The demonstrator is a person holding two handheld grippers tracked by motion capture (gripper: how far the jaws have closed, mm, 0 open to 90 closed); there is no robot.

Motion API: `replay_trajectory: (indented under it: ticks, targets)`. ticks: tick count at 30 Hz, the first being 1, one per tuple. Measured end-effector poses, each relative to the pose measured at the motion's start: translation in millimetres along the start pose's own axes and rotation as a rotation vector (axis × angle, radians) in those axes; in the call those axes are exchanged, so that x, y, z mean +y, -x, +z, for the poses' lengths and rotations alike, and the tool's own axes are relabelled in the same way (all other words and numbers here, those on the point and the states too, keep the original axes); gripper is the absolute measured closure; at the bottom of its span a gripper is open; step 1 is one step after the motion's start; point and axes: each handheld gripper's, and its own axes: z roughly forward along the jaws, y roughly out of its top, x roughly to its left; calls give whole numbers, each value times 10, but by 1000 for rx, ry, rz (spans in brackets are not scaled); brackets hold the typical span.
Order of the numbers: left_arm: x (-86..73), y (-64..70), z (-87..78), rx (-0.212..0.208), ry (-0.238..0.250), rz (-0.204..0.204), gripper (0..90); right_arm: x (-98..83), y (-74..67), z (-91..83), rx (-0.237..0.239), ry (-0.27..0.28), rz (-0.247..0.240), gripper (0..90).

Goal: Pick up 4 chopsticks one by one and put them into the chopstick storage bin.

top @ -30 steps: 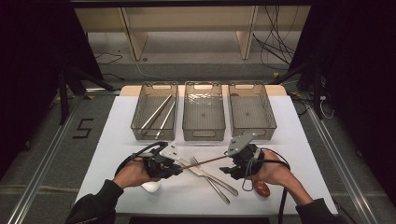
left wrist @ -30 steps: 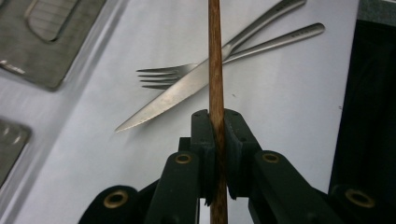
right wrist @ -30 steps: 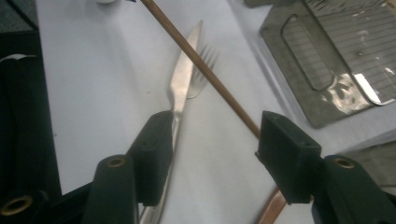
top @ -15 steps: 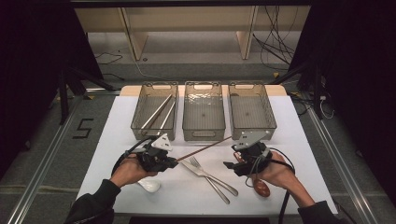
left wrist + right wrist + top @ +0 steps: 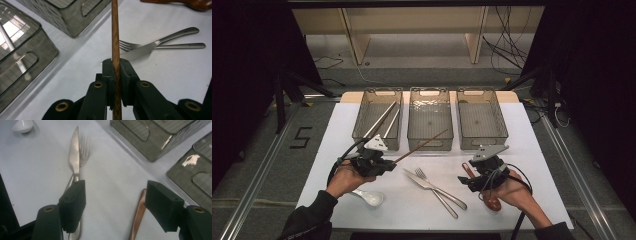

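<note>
My left gripper [image 5: 388, 164] [image 5: 115, 65] is shut on a brown wooden chopstick [image 5: 422, 145] [image 5: 115, 30], which slants up and to the right toward the middle bin [image 5: 430, 139]. To the right, my right gripper [image 5: 468, 179] [image 5: 115, 195] stands open over the white table; its jaws have just been opening and nothing is between them. A wooden spoon [image 5: 490, 200] [image 5: 138, 217] lies under that hand, its handle beside the right jaw. A knife [image 5: 432, 185] [image 5: 75, 152] and a fork [image 5: 439, 196] [image 5: 85, 146] lie crossed between the two grippers.
Three grey mesh bins stand in a row at the back: the left bin [image 5: 362, 131] holds long metal sticks, while the middle bin and the right bin [image 5: 482, 142] look empty. A white spoon [image 5: 370, 198] [image 5: 23, 125] lies by my left hand.
The right gripper has let go of the chopstick's far end, opened, and drawn away to the right and down. The left gripper has moved left with the chopstick.
</note>
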Motion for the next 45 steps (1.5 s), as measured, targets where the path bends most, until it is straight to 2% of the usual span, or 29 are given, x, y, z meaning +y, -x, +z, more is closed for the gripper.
replay_trajectory:
  ticks: [8, 11, 18, 22, 27, 36, 45]
  targets:
    - [-15, -107, -53, 33, 20, -41, 834, -51, 24, 26, -8, -37, 21, 336]
    - [-12, -156, -65, 60, 17, -40, 834, -64, 37, 41, -7, -63, 32, 330]
    - [-12, -276, -106, 76, 34, -79, 835, -74, 50, 54, -6, -78, 41, 325]
    - [-4, -359, -141, 126, 53, -93, 835, -75, 52, 62, -5, -80, 42, 325]
    - [-8, -528, -212, 161, 91, -154, 835, -77, 54, 63, -1, -82, 42, 326]
    - [-2, -781, -254, 205, 118, -244, 834, -81, 66, 66, -1, -85, 47, 326]
    - [75, -978, -196, 227, 126, -304, 834, -84, 63, 72, -3, -86, 48, 320]
